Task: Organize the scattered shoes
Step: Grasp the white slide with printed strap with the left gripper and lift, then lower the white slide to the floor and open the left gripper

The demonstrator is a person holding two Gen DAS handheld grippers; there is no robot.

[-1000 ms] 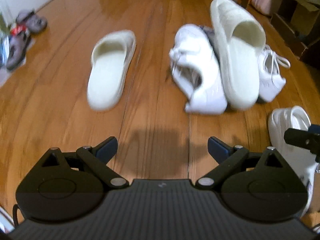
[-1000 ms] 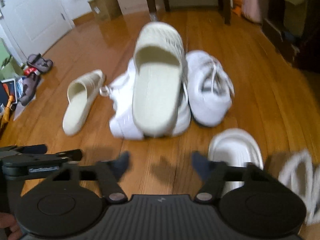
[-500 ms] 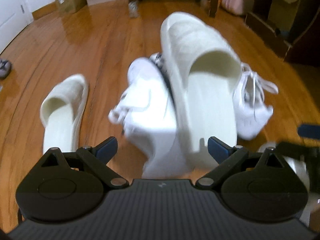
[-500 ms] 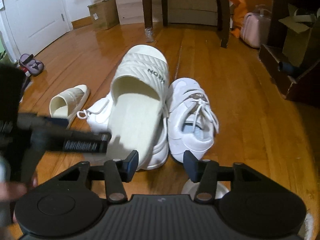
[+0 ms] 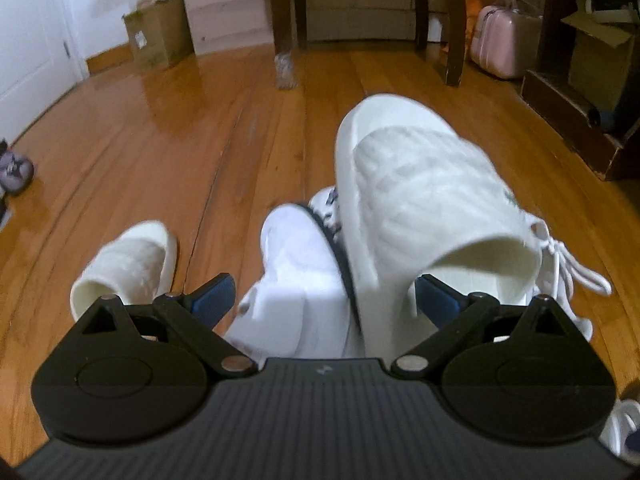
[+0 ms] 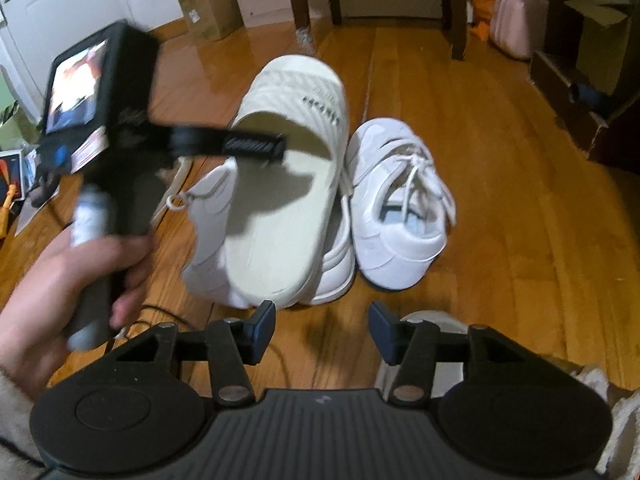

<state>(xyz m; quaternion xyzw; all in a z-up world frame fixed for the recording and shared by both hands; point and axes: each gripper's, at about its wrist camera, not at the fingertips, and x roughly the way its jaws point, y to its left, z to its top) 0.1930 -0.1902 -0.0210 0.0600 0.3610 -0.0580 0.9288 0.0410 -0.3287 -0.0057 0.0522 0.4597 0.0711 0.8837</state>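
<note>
A cream slide sandal (image 5: 424,208) (image 6: 280,200) lies tilted on top of a white sneaker (image 5: 296,272) (image 6: 212,248). A second white sneaker (image 6: 400,208) (image 5: 568,264) stands to its right. Another cream slide (image 5: 128,264) lies on the floor to the left. My left gripper (image 5: 324,296) is open, its fingers either side of the slide's near end and the sneaker below; it also shows in the right wrist view (image 6: 256,146) over the slide. My right gripper (image 6: 322,328) is open and empty, short of the pile, with a white slide (image 6: 424,320) below it.
Wooden floor (image 5: 200,152) all around. Dark table legs (image 5: 284,20) and a pink case (image 5: 500,44) stand behind. Dark furniture with a cardboard box (image 5: 600,56) is at the right. A brown box (image 5: 156,36) and a white door (image 5: 28,40) are at the back left. Small dark shoes (image 5: 12,172) lie far left.
My left gripper has moved forward and low onto the pile, its open fingers now astride the cream slide. My right gripper has come a little closer to the pile.
</note>
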